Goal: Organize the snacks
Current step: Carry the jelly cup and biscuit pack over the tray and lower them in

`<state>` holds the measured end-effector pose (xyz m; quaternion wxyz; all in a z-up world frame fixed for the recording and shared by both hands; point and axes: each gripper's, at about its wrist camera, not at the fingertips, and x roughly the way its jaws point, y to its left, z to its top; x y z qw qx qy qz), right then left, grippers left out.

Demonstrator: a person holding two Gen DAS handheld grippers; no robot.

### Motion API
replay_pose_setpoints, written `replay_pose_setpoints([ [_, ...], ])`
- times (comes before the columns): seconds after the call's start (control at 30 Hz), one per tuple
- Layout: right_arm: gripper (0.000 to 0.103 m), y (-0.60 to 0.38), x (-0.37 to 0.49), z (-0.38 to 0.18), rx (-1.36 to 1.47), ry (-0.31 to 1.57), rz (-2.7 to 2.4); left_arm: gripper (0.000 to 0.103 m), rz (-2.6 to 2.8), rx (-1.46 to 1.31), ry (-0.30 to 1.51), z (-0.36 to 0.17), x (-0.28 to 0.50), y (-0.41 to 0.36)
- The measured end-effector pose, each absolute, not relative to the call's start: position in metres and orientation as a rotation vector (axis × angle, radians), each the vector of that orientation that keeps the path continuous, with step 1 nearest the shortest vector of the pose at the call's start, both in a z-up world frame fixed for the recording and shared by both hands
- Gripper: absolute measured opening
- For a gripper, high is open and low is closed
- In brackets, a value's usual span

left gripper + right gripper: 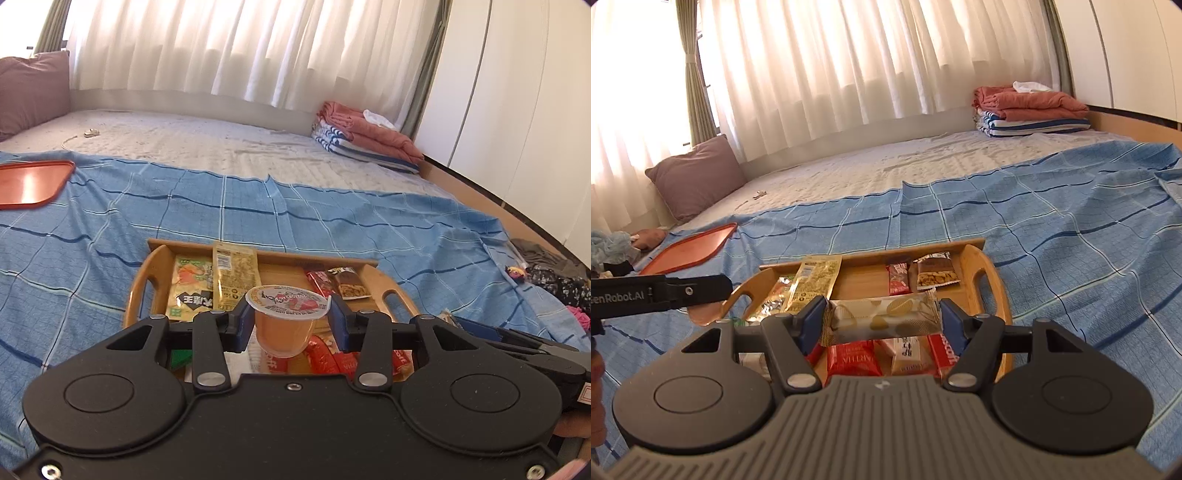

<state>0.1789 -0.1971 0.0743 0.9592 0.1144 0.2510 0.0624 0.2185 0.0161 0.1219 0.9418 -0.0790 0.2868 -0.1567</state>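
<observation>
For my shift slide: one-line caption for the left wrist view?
Left gripper holds an orange jelly cup above the wooden snack tray on a blue checked sheet.

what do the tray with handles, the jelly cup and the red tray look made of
Tray with handles: looks like wood or bamboo, smooth, visible grain. Jelly cup: clear glossy plastic, orange showing through, printed peel-off lid. Red tray: probably plastic, shiny with window glare.

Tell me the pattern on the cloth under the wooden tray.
Blue cloth with a dark-blue and white check; clearest in the right wrist view.

Left gripper, right gripper: both clamped, tilted downward
</observation>
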Motion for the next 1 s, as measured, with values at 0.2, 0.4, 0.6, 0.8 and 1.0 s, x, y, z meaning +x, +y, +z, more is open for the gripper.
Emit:
replay_pose_setpoints([
  [0.2, 0.068, -0.207, 0.203, 0.081, 0.22, 0.537, 0.108, 0.04, -0.318, -0.191, 0.639, 0.12, 0.251, 0.011],
  [0.4, 0.068, -0.216, 0.232, 0.081, 0.242, 0.601, 0.1, 0.04, -0.312, -0.226, 0.704, 0.112, 0.284, 0.0],
  [0.6, 0.068, -0.22, 0.255, 0.073, 0.227, 0.655, 0.087, 0.04, -0.304, -0.192, 0.728, 0.104, 0.309, -0.021],
  [0.8, 0.068, -0.222, 0.268, 0.058, 0.223, 0.694, 0.083, 0.04, -0.299, -0.183, 0.752, 0.09, 0.328, -0.039],
  [1.0, 0.068, -0.225, 0.278, 0.045, 0.229, 0.729, 0.092, 0.04, -0.286, -0.178, 0.784, 0.071, 0.34, -0.051],
])
